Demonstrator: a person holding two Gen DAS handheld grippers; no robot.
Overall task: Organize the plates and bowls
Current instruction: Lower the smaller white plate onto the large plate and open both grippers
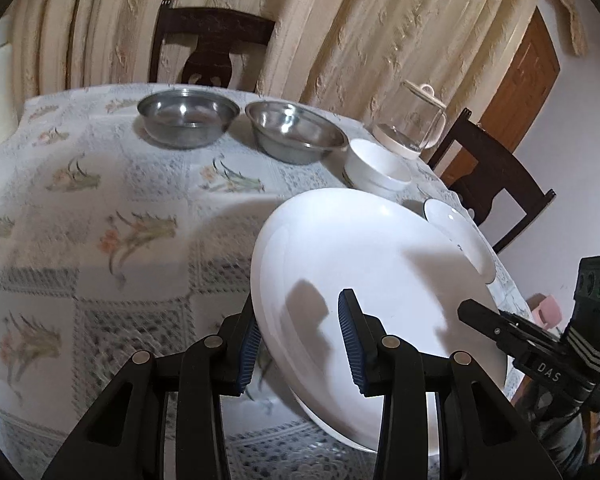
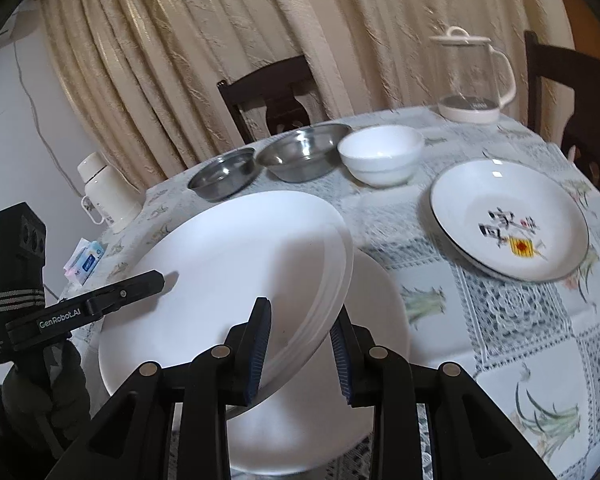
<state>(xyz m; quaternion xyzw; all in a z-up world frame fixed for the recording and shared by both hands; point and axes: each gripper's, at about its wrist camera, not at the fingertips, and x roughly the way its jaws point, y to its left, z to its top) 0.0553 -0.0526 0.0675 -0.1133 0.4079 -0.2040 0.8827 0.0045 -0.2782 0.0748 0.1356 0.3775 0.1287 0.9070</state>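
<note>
Item: large white plate [image 2: 236, 280], carried tilted above a second white plate [image 2: 380, 320] that lies flat at the near edge of the tabletop [image 2: 520, 320].

Step in hand, as judged: the carried plate is being brought over the flat plate for stacking. For a clean result the plate is best levelled before it is lowered, its rim centred over the plate below, and both sides let down together so that neither edge strikes first. Release is best delayed until the plate rests fully on the one beneath.

Left gripper [image 1: 300, 336]: fingers closed on the left rim of the carried plate, one blue pad above the rim and one below. The gap between the pads looks wider than the rim is thick.

Right gripper [image 2: 300, 348]: fingers clenched on the right rim of the same plate, nearly closed, the rim held between the pads.

Other pieces on the tabletop:
- two steel bowls [image 2: 224, 176], side by side at the far left;
- white bowl [image 2: 380, 156], just right of the steel bowls;
- decorated plate [image 2: 508, 220], right of the carried plate and well apart from it;
- glass jug [image 2: 468, 76], at the far right edge.

Risk, as judged: a tilted plate may slide in a loose grip.
</note>
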